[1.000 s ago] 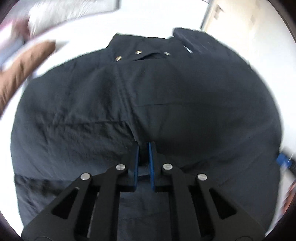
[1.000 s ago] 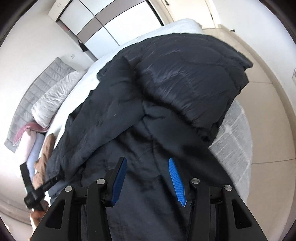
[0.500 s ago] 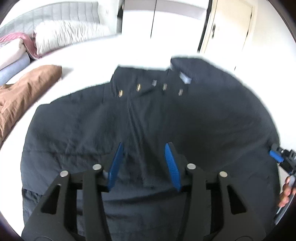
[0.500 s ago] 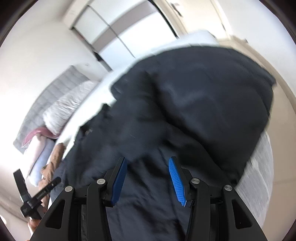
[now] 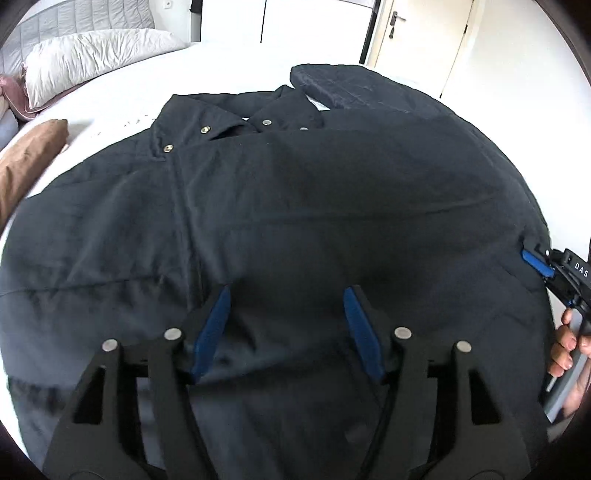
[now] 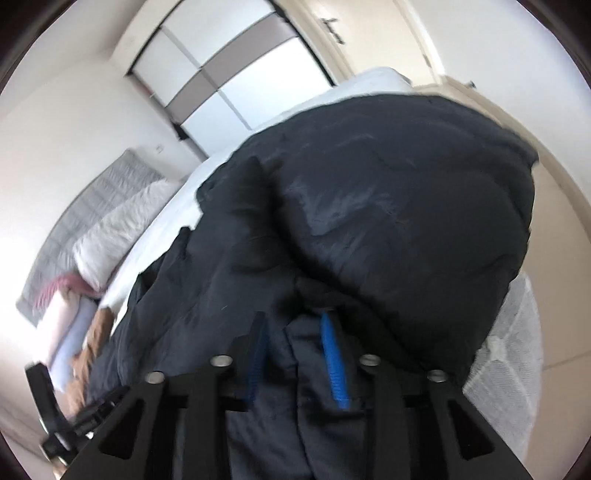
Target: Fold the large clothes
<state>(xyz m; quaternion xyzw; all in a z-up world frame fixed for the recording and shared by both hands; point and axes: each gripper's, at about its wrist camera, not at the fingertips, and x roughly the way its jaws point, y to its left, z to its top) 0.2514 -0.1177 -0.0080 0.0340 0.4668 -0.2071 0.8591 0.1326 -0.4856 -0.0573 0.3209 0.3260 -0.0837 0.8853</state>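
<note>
A large dark navy jacket (image 5: 295,206) with metal snaps at its collar lies spread on the white bed (image 5: 221,62). My left gripper (image 5: 284,299) is open, its blue pads just above the jacket's lower middle, holding nothing. My right gripper (image 6: 295,325) is at the jacket's right edge, its jaws partly closed around a fold of the dark fabric (image 6: 303,343). The right gripper also shows in the left wrist view (image 5: 535,262) at the jacket's right side. The jacket's puffy sleeve (image 6: 406,206) bulges ahead of the right gripper.
A white pillow (image 5: 92,59) and a grey headboard stand at the back left. A brown garment (image 5: 26,166) lies at the bed's left edge. A wardrobe and a door (image 5: 417,33) are behind the bed. Pale floor (image 6: 554,258) lies to the right of the bed.
My left gripper let go of the jacket, opened wide and drew back. My right gripper moved into the jacket's edge and its jaws narrowed around a fold.
</note>
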